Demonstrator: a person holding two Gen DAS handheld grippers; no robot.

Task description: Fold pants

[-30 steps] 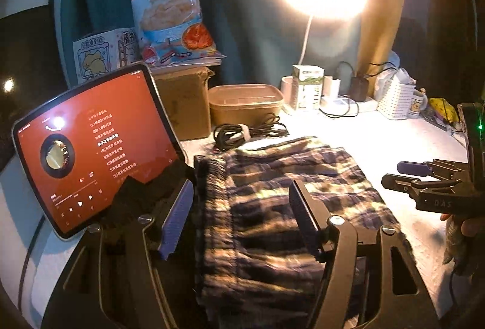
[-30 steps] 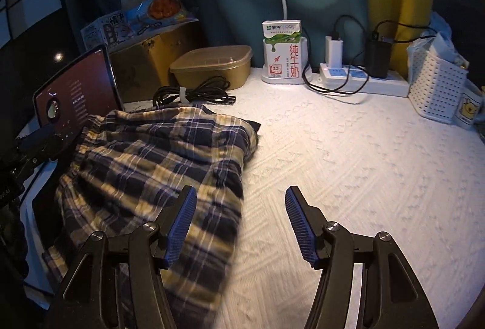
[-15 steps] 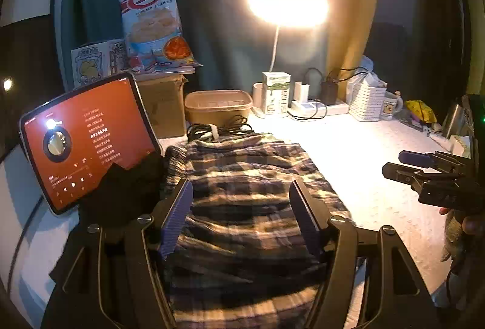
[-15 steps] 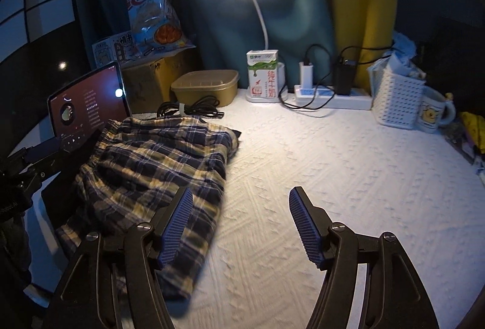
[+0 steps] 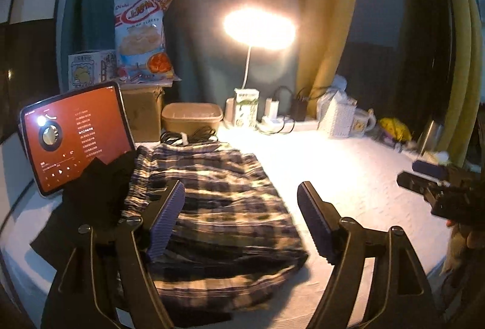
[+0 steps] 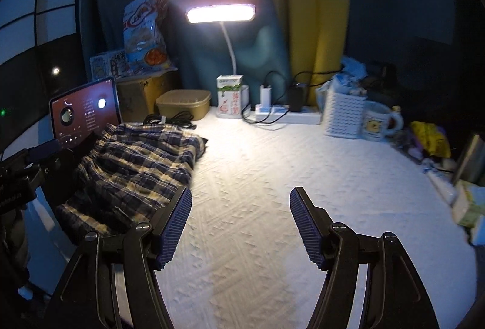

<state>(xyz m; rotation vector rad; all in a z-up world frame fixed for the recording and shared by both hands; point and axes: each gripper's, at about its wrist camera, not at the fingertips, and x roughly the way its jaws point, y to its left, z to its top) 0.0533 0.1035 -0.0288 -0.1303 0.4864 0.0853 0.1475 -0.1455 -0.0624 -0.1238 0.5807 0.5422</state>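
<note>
The plaid pants [image 5: 218, 207] are lying folded in a compact bundle on the white-covered desk [image 5: 348, 177], just ahead of and partly under the left claw [image 5: 239, 223], and well off to the left of the right claw [image 6: 241, 226]; the waistband end is sitting toward the far side, beside a black cloth [image 5: 100, 192] and a propped tablet [image 5: 75, 135]; a coil of cable [image 6: 169, 120] is lying just beyond the bundle.

The left claw is hanging wide with nothing gripped, its jaws having just been opening further, the fabric showing below the gap but not pinched; the right claw is also standing wide and holding nothing, its jaws having been opening a little as well, with only bare desk between them.

Judging by how the bundle lies, the folding is looking nearly or wholly done, and both claws are sitting clear of the cloth; if another fold is wanted, the next move is calling for both claws to come down on one edge of the bundle, pinch it, and carry it over the rest; otherwise only a smoothing or a withdrawal remains.

Further out, a lamp [image 6: 221, 14], a milk carton [image 6: 229, 95], a power strip [image 6: 288, 114], a white basket [image 6: 344, 114] and a mug [image 6: 379, 121] are lining the back of the desk.
</note>
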